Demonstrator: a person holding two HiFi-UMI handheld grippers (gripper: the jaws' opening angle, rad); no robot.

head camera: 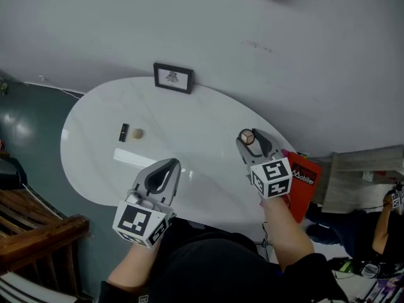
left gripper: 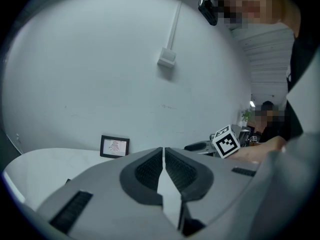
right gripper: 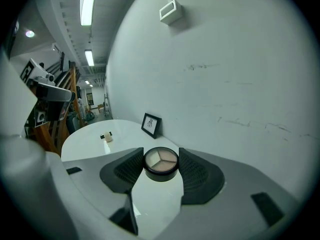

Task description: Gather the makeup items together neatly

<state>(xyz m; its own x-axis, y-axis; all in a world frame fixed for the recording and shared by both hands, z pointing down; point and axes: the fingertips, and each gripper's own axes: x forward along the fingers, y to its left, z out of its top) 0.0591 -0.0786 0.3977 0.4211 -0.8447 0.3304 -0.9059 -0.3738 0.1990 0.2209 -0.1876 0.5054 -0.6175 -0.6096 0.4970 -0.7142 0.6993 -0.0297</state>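
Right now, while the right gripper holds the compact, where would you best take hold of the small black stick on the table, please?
I'd grip the black stick at mid-length, across its narrow width, from above with the free left gripper, now shut. It lies flat, its long axis pointing away from you. The beige item sits close on its right, so ease that jaw in carefully.
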